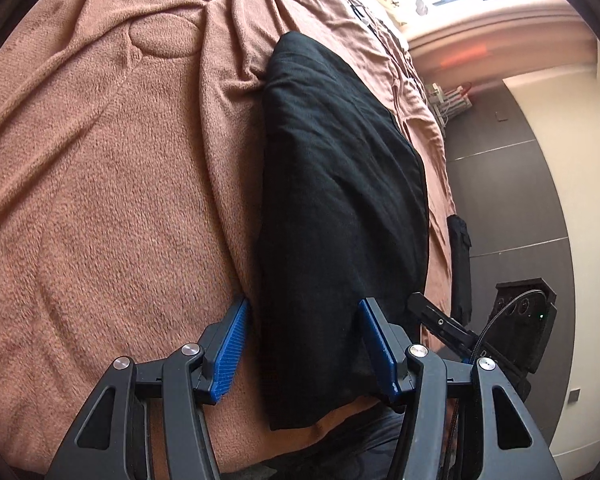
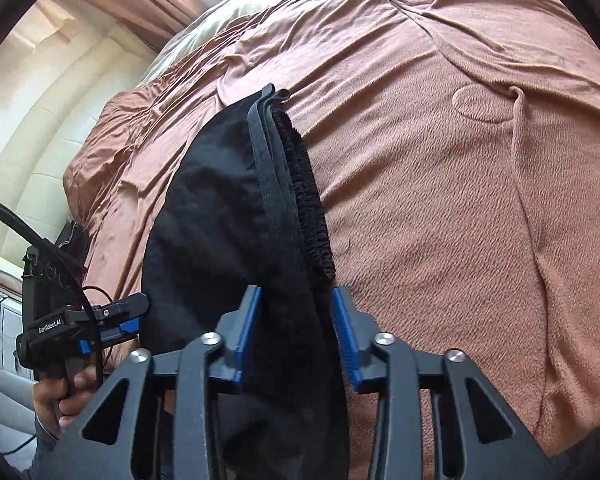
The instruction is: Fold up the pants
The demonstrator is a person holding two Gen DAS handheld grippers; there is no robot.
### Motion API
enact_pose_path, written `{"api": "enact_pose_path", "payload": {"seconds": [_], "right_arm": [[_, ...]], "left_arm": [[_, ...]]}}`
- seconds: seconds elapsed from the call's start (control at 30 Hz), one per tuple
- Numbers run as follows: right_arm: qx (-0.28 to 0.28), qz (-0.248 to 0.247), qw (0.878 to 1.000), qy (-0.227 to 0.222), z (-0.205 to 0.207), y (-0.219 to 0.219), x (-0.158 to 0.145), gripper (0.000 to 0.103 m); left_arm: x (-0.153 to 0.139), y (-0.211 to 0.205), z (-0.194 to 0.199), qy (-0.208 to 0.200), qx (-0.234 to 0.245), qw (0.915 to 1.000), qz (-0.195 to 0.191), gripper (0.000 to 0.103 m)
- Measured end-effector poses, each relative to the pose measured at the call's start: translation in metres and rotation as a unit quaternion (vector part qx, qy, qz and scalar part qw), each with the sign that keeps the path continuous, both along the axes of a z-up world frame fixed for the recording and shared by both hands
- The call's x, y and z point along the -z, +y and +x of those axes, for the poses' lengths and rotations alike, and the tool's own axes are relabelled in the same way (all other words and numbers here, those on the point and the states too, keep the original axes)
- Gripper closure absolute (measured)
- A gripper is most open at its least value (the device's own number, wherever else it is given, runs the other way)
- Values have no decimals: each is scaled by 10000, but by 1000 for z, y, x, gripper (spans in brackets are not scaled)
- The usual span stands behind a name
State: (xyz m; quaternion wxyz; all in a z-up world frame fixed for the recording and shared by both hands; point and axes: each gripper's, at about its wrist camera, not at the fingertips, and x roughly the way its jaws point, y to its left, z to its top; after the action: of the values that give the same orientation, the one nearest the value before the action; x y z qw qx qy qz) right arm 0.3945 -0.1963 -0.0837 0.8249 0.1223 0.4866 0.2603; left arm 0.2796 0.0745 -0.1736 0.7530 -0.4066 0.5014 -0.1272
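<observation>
Only in the right wrist view: stacked hems and gathered waistband (image 2: 300, 184). Black pants (image 1: 340, 200) folded into a narrow bundle on the brown blanket (image 1: 100, 200), near the bed's edge. Left gripper (image 1: 304, 344) half open, pads straddling the fabric; right gripper (image 2: 296, 328) narrower, cloth between, squeeze unclear. Open blanket beside.

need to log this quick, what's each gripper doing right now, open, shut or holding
left gripper: open, astride the black pants, not pinching.
right gripper: open, pants edge between the fingers, no grip.
</observation>
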Motion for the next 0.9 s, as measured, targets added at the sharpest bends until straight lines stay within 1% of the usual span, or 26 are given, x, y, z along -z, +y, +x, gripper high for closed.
{"api": "enact_pose_path", "payload": {"seconds": [0.03,0.07,0.1,0.13,0.17,0.2,0.23,0.27,0.33,0.43,0.47,0.53,0.6,0.63,0.67,0.7,0.73,0.77,0.9], "right_arm": [[-39,-37,10000,-35,-3,1,0,88],[-68,-66,9999,-97,-6,1,-1,91],[-84,-72,9998,-137,-9,1,-1,91],[-86,-61,9998,-152,-11,1,-2,92],[-78,-46,9998,-155,-12,0,-2,92],[-69,-20,9999,-147,-13,0,-2,92],[-70,11,9999,-123,-14,-1,-1,92],[-85,39,9999,-84,-14,-3,0,92],[-122,42,9999,-31,-16,-1,2,92],[-145,-17,9999,-14,-16,1,1,92],[-116,-53,9999,-15,-15,1,0,92],[-26,-163,9999,-12,-13,0,-3,91],[59,-293,9995,-82,-12,0,-7,91],[79,-272,9995,-124,-10,-1,-10,88],[102,-233,9996,-148,-9,-2,-12,75],[134,-205,9996,-170,-10,-3,-14,65],[169,-169,9995,-201,-8,-4,-16,43],[206,-118,9994,-264,-7,-6,-17,36],[181,63,9991,-379,3,-8,-20,36]], "left_arm": [[1,-3,-2,11,18,10000,-34,46],[2,-5,-4,27,28,10000,-76,48],[2,-7,-6,40,24,9999,-99,48],[2,-8,-8,40,14,10000,-83,52],[2,-8,-10,44,7,10000,-38,61],[2,-8,-12,70,9,10000,-7,68],[3,-7,-13,107,24,9999,-35,79],[4,-5,-14,122,36,9999,-88,82],[1,-1,-16,102,59,9999,-123,85],[-2,4,-17,109,138,9997,-144,84],[-3,4,-16,140,167,9997,-126,82],[-6,6,-14,153,165,9997,-41,81],[-6,8,-12,114,157,9998,-15,76],[-6,10,-12,89,121,9999,-24,72],[-6,13,-11,66,82,9999,-41,69],[-5,15,-10,45,42,10000,-68,68],[-4,17,-10,38,1,10000,-89,68],[-4,19,-9,34,-37,9999,-108,68],[-1,26,-3,-30,-149,9997,-210,68]]}}
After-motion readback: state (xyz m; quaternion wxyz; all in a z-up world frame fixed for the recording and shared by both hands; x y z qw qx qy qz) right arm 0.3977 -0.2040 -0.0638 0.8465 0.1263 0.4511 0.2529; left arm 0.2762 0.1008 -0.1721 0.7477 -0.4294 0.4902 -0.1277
